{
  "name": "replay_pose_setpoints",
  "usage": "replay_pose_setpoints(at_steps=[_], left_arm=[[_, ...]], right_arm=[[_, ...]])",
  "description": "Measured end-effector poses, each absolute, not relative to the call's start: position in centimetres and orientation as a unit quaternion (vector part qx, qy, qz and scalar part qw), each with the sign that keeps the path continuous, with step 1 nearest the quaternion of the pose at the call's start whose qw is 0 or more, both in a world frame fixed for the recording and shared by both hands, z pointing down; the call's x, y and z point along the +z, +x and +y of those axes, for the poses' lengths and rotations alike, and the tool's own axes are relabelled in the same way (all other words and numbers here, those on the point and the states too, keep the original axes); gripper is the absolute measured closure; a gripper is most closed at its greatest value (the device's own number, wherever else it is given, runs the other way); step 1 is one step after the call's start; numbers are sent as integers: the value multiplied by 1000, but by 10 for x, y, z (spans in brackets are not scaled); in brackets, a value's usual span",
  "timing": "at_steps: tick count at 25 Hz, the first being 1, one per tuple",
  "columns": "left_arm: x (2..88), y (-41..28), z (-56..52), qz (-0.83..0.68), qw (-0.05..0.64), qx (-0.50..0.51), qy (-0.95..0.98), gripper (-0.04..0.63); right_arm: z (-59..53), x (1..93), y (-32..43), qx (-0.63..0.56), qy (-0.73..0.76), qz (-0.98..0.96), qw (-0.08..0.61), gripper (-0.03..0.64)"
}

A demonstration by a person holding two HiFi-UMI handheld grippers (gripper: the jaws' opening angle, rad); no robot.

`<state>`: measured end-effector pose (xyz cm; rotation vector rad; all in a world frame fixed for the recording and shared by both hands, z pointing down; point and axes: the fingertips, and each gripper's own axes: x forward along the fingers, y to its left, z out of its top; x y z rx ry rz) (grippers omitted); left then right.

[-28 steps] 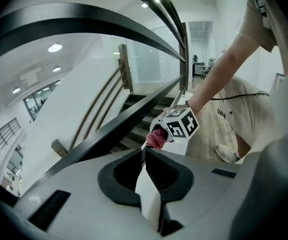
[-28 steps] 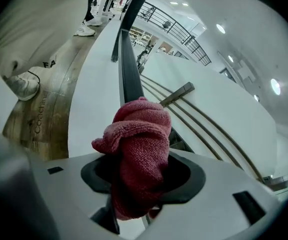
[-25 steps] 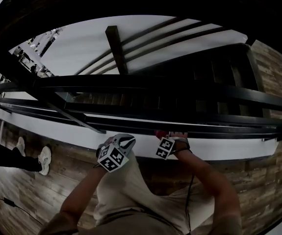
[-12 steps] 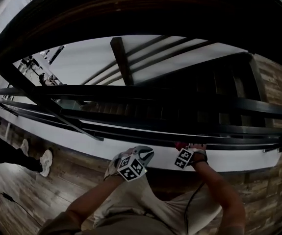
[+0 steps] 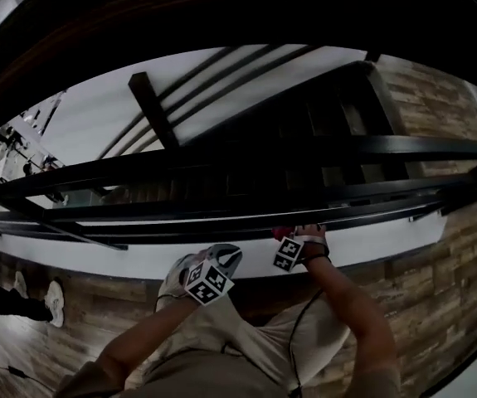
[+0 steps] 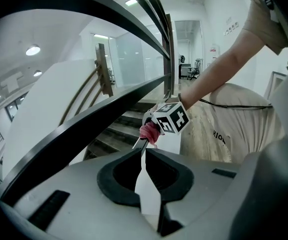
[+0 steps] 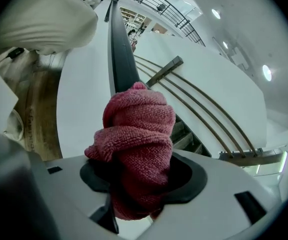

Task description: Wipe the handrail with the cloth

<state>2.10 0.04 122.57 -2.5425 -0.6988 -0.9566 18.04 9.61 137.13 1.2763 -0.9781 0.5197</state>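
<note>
handrail (image 5: 205, 227) runs lengthwise left to right, cloth (image 7: 138, 134) against it.

The red fluffy cloth (image 7: 138, 144) is bunched into a tight lump. It sits between the jaws of the right gripper (image 5: 288, 239), which have just opened a bit wider. Its top rests against the long dark metal handrail (image 7: 118, 44), which runs on far past it.

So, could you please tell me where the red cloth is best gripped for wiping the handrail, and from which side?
Grip the cloth around its bunched base, coming from the near side of the handrail, so the rounded wad sticks out toward the rail. The right gripper holds it that way now. Its jaws have just been opening slightly, with the cloth between them.
</note>
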Motion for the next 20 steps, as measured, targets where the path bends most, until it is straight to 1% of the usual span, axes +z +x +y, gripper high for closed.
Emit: replay_pose_setpoints(at_steps=[4, 10, 14, 20], left_arm=[[1237, 61, 42, -256, 180, -331, -890, 574], [1247, 96, 99, -286, 183, -321, -884, 574], [1247, 109, 130, -315, 183, -310, -878, 574], [1231, 131, 150, -331, 185, -294, -877, 574]], right_arm=[[113, 1371, 214, 222, 573, -433, 660, 379], [146, 1368, 243, 183, 587, -421, 667, 376], [177, 1369, 257, 209, 586, -402, 671, 375], [216, 1365, 276, 248, 568, -402, 674, 373]])
